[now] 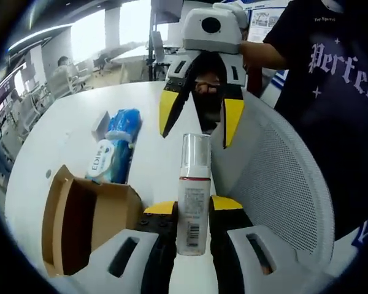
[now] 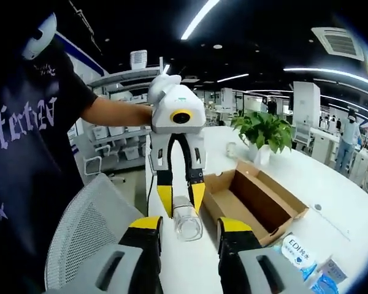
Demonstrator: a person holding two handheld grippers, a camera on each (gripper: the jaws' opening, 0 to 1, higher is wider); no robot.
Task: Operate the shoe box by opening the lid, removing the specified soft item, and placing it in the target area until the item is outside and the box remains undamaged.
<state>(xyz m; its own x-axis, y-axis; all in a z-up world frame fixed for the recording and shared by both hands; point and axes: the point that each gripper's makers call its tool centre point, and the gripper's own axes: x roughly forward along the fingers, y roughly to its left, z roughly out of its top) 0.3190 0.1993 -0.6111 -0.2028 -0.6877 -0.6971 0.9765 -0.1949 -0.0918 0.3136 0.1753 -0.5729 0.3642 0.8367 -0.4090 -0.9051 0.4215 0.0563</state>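
Risk: bottle slips; box already open on counter.
Left gripper (image 1: 193, 214) fingers clamp the bottle (image 1: 193, 202) low, above the counter (image 1: 80, 122); right gripper (image 2: 190, 236) is released. Open box (image 2: 251, 202) and wipes pack (image 1: 113, 153) lie nearby.

The shoe box (image 2: 253, 205) is plain brown cardboard and lies open on the white tabletop (image 1: 80, 116), its inside dark and its lid flap (image 1: 51, 211) standing up along one side. A soft blue-and-white pack of wipes (image 1: 113, 153) lies outside the box, just beside it on the tabletop, flat, with its label facing up.
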